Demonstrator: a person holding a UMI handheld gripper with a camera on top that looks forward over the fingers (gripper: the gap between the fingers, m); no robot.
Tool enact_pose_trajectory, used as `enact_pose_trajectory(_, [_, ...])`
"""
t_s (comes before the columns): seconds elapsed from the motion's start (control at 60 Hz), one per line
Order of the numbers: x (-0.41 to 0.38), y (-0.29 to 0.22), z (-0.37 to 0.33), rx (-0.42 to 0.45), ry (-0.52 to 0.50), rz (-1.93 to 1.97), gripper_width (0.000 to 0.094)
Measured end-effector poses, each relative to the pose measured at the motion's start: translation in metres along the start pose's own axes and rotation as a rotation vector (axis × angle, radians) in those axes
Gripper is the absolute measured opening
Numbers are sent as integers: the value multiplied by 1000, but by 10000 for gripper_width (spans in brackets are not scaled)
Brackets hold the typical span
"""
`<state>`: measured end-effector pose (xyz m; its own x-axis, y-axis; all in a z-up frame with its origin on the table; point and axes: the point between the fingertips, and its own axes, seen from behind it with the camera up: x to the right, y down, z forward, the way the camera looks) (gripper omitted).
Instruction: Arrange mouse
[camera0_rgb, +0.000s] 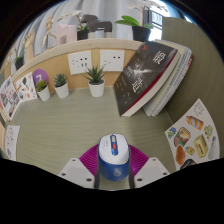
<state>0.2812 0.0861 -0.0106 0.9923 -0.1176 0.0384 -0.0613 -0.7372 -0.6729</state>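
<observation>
A blue and white mouse (112, 156) with a red scroll wheel lies between my two fingers, its nose pointing away from me. My gripper (112, 152) is shut on the mouse. The magenta pads (91, 158) press against its left and right sides. The mouse sits low over the pale green table (80, 125); whether it touches the table is hidden by its body.
Three small potted plants (96, 80) stand in a row at the back wall. A stack of books and magazines (150, 75) leans at the back right. A picture card (190, 140) lies at the right and papers (8, 100) at the left.
</observation>
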Motion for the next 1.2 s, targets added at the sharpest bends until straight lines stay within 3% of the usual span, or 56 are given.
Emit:
enact_pose_trajectory(0.05, [0,1,0,-18,9,6,343])
enact_pose_trajectory(0.183, [-1,-18,-11,-44,41,48,340])
enact_pose_trajectory(0.333, [-39,-110,-77,125,63,81,342])
enact_pose_trajectory(0.467, [-122,-188,-162,303,37,104,341])
enact_pose_trajectory(0.567, [-209,-218,-213,381,-18,106,340])
enact_pose_trajectory(0.65, [-290,-221,-233,398,-79,91,341])
enact_pose_trajectory(0.75, [-377,-191,-223,366,-136,45,341])
enact_pose_trajectory(0.917, [-479,-103,-154,195,-169,15,338])
enact_pose_trajectory(1.05, [-513,-27,-106,53,-177,18,338])
enact_pose_trajectory(1.2, [-519,21,-77,-12,-140,26,340])
